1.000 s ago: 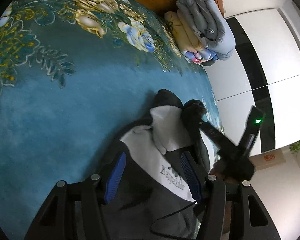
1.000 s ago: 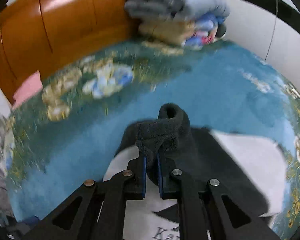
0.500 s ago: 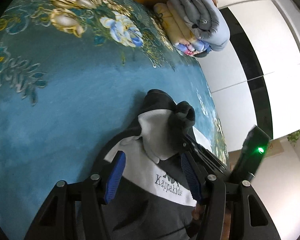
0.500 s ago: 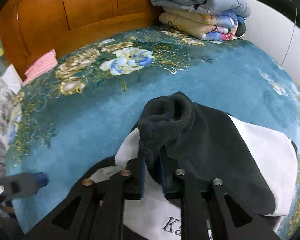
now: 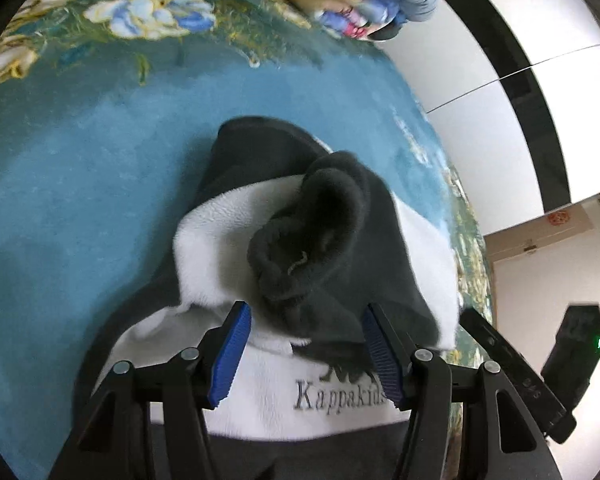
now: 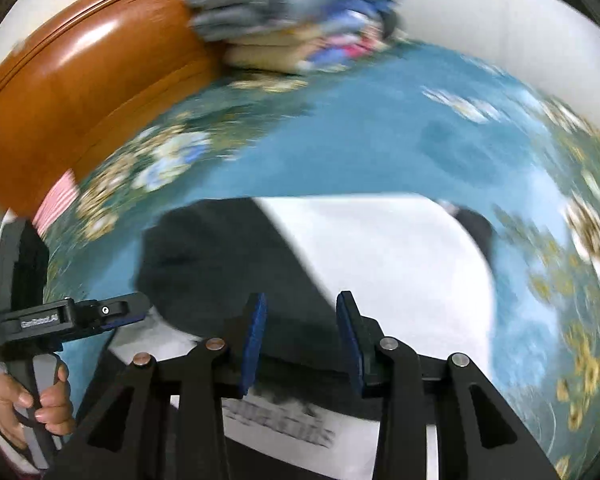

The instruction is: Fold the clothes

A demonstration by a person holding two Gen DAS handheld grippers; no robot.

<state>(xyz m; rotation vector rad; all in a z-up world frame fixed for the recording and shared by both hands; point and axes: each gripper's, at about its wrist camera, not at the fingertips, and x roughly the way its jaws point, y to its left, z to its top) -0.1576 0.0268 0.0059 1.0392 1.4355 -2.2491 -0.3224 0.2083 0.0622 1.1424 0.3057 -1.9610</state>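
A dark grey and white fleece top (image 5: 228, 236) with "Kappakids" lettering lies on the blue floral bedspread (image 5: 80, 168). Its dark sleeve (image 5: 324, 232) is laid bunched across the white chest. My left gripper (image 5: 306, 344) is open and empty, its blue pads just in front of the sleeve's cuff. My right gripper (image 6: 302, 336) is open and empty above the garment (image 6: 380, 264); this view is motion-blurred. The left gripper also shows at the left edge of the right wrist view (image 6: 64, 316), held by a hand.
A stack of folded quilts (image 6: 284, 20) sits against the orange wooden headboard (image 6: 72, 80) at the far end of the bed. A white wall with dark strips (image 5: 512, 80) runs along the bed's right side. A pink cloth (image 6: 58, 200) lies by the headboard.
My right gripper has let go of the dark sleeve, opened and pulled back to the right. The sleeve now rests on the chest. My left gripper has moved in closer over it.
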